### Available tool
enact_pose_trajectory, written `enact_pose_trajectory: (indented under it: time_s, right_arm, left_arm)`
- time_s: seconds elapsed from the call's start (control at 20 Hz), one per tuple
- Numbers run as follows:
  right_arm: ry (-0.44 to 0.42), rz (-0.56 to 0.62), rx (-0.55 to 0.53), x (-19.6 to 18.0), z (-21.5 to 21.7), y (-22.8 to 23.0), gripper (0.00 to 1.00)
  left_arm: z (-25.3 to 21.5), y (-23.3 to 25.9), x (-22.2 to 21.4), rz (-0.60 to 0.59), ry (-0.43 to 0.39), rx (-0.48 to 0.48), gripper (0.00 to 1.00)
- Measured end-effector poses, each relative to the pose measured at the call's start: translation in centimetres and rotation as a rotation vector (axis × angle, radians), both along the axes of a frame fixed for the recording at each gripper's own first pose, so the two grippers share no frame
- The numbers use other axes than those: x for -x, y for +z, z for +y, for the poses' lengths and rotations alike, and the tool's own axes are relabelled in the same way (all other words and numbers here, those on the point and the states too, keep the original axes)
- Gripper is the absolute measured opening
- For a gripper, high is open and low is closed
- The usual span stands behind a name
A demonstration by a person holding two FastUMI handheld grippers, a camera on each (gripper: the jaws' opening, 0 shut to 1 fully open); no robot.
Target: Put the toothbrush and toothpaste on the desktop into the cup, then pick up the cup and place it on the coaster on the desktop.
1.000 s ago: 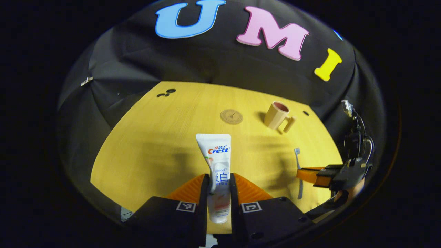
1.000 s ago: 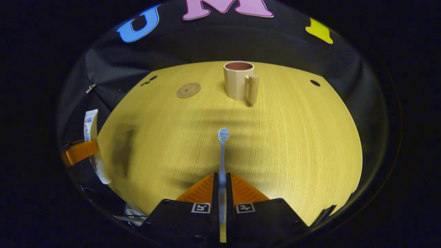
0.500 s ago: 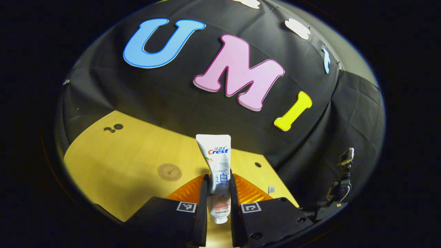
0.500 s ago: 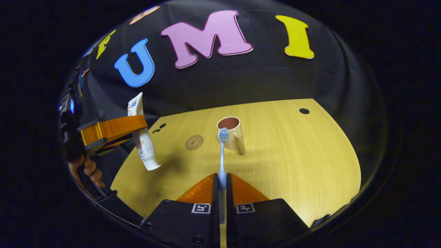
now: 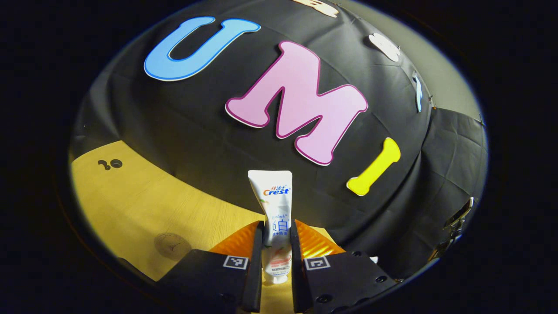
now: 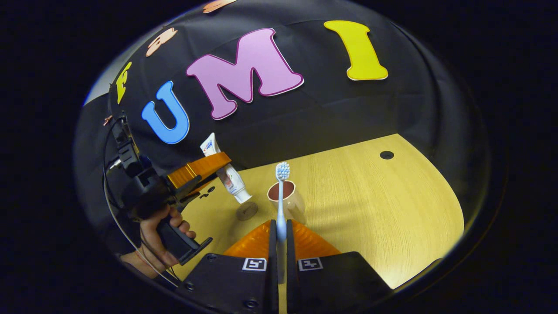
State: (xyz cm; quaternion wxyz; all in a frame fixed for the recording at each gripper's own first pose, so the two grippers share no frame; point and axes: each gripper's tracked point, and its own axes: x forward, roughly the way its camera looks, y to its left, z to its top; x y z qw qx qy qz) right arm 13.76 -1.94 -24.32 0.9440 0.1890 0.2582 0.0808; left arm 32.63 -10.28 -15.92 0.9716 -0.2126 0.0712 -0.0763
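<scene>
My left gripper [image 5: 276, 231] is shut on a white toothpaste tube [image 5: 273, 205], held upright above the yellow desktop [image 5: 130, 205]. In the right gripper view that same left gripper [image 6: 205, 168] hangs in the air at left, carrying the toothpaste tube [image 6: 226, 174] cap-down, just left of and above the beige cup [image 6: 287, 198]. My right gripper [image 6: 279, 231] is shut on a pale blue toothbrush [image 6: 281, 196], bristles up, in front of the cup. The round brown coaster [image 6: 246, 211] lies left of the cup on the desktop [image 6: 383, 209]; the coaster [image 5: 172, 245] is low left in the left gripper view.
A hand [image 6: 159, 224] holds the left gripper's handle. Small dark holes [image 5: 110, 164] mark the desktop's far left, and another hole [image 6: 386, 155] sits at the far right. The black cloth wall stands right behind the desktop.
Both grippers have risen and tilted up. The left one has carried the toothpaste rightward, closer to the cup. The toothbrush now stands directly before the cup.
</scene>
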Motion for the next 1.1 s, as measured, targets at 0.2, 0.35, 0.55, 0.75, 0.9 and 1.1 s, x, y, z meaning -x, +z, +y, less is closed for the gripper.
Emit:
enact_pose_trajectory:
  time_s: [0.2, 0.35, 0.55, 0.75, 0.9, 1.1]
  right_arm:
    - [0.007, -0.078, -0.041, -3.2, -0.5, 0.0, 0.12]
    - [-0.003, -0.133, -0.054, -5.6, -1.0, -0.2, 0.12]
    - [-0.028, -0.203, -0.092, -9.1, -2.2, -0.3, 0.11]
    - [-0.056, -0.259, -0.129, -12.2, -3.0, 0.3, 0.12]
    - [-0.061, -0.287, -0.139, -13.4, -3.2, 0.7, 0.11]
    - [-0.070, -0.310, -0.149, -14.8, -3.2, 0.8, 0.11]
  left_arm:
    - [-0.2, -2.7, -3.7, -0.040, 0.016, -0.035, 0.33]
    - [-0.3, -5.3, -6.4, -0.030, 0.025, -0.023, 0.33]
    - [-1.1, -7.8, -7.3, -0.032, 0.016, -0.035, 0.37]
    - [-2.1, -9.4, -7.6, -0.026, -0.003, -0.047, 0.33]
    - [-2.1, -10.5, -7.5, -0.020, -0.001, -0.079, 0.33]
    - [-2.2, -11.8, -7.3, 0.000, -0.010, -0.068, 0.36]
